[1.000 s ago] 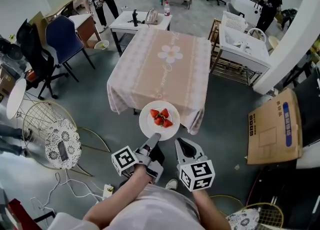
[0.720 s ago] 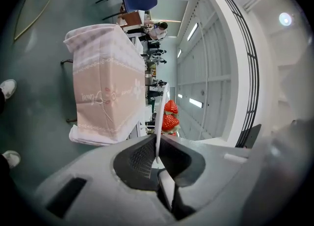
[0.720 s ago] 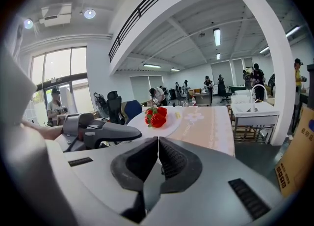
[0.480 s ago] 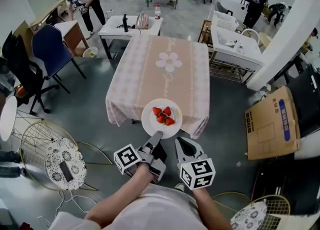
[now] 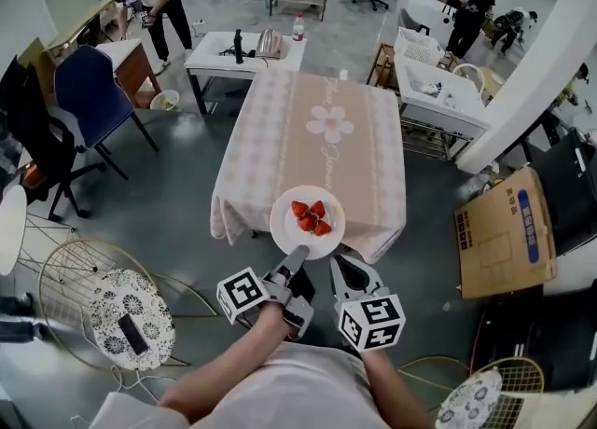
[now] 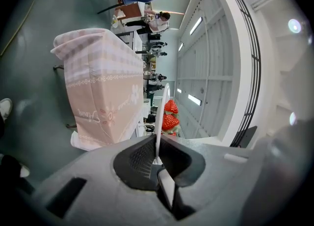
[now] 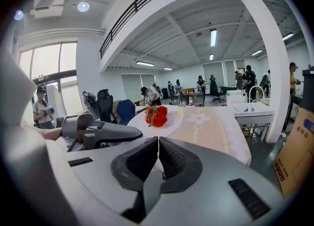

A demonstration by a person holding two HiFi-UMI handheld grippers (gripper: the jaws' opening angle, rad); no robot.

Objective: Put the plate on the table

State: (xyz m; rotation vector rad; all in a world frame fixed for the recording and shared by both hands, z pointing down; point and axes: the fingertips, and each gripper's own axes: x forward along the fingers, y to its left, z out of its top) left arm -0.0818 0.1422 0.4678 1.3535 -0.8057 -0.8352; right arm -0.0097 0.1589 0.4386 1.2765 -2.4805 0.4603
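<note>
A white plate (image 5: pixel 307 231) with a few strawberries (image 5: pixel 309 216) hangs level over the near edge of the table (image 5: pixel 317 138), which wears a pink checked cloth with a flower print. My left gripper (image 5: pixel 296 255) is shut on the plate's near rim. In the left gripper view the plate (image 6: pixel 161 112) shows edge-on between the pads, with the strawberries (image 6: pixel 170 114) beyond and the table (image 6: pixel 98 87) to the left. My right gripper (image 5: pixel 345 270) sits beside it, shut and empty. In the right gripper view its jaws touch, and the plate (image 7: pixel 169 126) lies ahead.
A cardboard box (image 5: pixel 508 236) leans at the right. A blue chair (image 5: pixel 89 91) and a small white table (image 5: pixel 244 49) stand at the left and beyond. A wire stand with a patterned top (image 5: pixel 131 325) is near left. People stand at the back.
The table has come nearer and shifted right in the head view. The plate stays held by the left gripper, now over the table's near edge.
</note>
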